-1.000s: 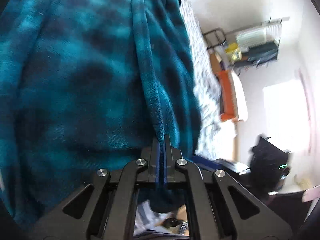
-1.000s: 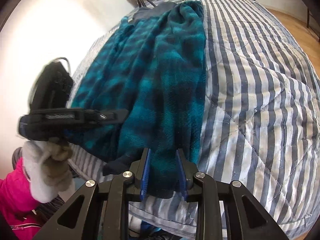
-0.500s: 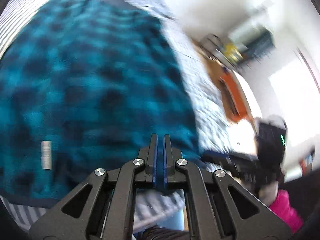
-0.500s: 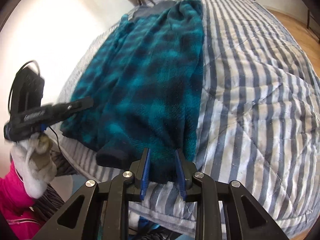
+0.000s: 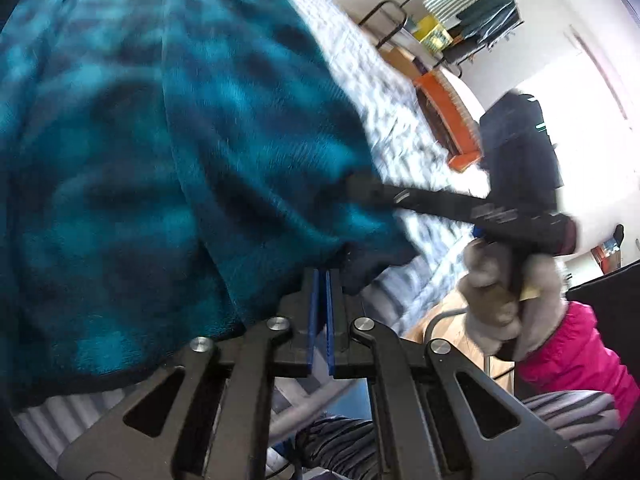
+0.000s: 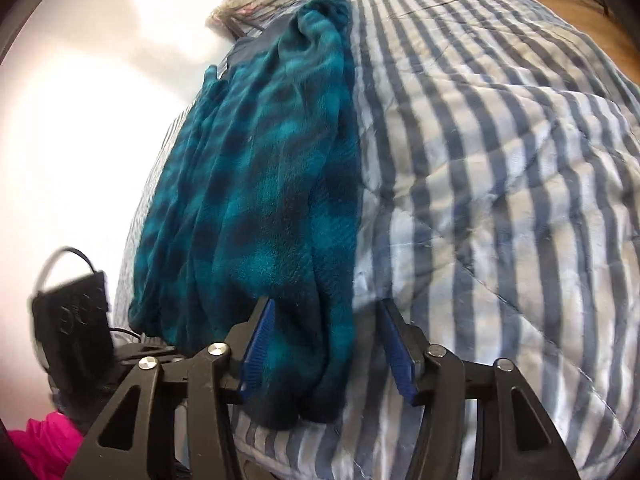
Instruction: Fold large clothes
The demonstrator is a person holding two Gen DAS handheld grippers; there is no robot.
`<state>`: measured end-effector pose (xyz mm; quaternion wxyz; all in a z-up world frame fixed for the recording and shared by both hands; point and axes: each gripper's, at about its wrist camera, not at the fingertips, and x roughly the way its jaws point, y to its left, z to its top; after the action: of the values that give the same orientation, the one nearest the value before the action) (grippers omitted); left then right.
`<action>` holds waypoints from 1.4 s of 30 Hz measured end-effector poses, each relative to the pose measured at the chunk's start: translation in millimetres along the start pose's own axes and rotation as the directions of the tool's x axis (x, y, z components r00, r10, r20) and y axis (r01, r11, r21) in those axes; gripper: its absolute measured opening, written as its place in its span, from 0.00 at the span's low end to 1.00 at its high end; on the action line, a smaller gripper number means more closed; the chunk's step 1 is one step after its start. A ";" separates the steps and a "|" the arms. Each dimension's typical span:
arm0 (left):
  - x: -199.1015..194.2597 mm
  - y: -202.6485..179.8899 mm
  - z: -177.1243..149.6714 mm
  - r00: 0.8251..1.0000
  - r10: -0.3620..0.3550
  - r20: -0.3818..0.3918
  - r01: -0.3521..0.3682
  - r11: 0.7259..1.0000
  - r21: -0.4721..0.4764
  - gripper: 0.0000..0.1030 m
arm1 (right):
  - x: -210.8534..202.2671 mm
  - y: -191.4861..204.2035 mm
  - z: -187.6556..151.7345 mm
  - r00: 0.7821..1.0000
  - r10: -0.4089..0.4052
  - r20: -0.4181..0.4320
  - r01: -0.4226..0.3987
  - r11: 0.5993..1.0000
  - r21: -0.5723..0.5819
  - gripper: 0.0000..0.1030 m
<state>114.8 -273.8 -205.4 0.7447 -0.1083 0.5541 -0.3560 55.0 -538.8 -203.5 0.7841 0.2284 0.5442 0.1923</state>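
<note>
Right wrist view: your right gripper stands wide, straddling the teal plaid fleece garment on the striped quilt, not pinching. Left gripper closed, seemingly empty. Fleece's soft, floppy; pinch the dark hem.

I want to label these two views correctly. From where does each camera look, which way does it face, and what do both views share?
Left wrist: sits on the left gripper, facing down along its shut fingers across the teal fleece garment toward a shelf rack; shows the gloved hand, pink sleeve and right gripper.
Right wrist: sits on the right gripper, facing down along the garment on the striped quilt; its jaws stand open astride the garment's near end.
Shared: garment, quilt, pink sleeve.
</note>
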 end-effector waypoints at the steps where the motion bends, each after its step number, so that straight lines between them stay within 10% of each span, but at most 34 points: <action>1: -11.6 -3.8 2.3 1.000 -0.001 0.023 0.001 1.000 0.005 0.00 | 2.5 2.8 -0.2 1.000 0.015 -0.024 -0.015 1.000 0.000 0.11; 11: -137.5 7.9 24.0 0.947 0.174 0.270 -0.170 0.985 -0.040 0.07 | -17.6 72.3 14.9 0.972 -0.233 -0.024 0.225 0.957 -0.182 0.06; 15: -181.5 33.2 28.6 0.906 0.245 0.346 -0.220 0.969 -0.109 0.27 | -12.2 118.5 16.9 0.925 -0.381 0.008 0.360 0.867 -0.344 0.05; 21: -225.4 74.0 18.9 0.858 0.288 0.426 -0.201 0.951 -0.237 0.27 | -1.2 175.8 14.4 0.897 -0.434 0.082 0.419 0.778 -0.469 0.05; 32: -252.6 127.5 -5.7 0.837 0.309 0.452 -0.133 0.915 -0.380 0.27 | 78.4 249.5 -1.3 0.917 -0.395 0.054 0.346 0.719 -0.603 0.05; 42: -234.9 148.1 -18.5 0.853 0.329 0.405 -0.134 0.888 -0.440 0.31 | 141.9 245.8 -18.3 0.922 -0.380 -0.078 0.233 0.703 -0.672 0.06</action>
<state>127.8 -9.7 -118.7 0.8565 -0.2703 0.4268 -0.1055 72.1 -256.0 -178.1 0.7727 -0.1743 0.5531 0.2583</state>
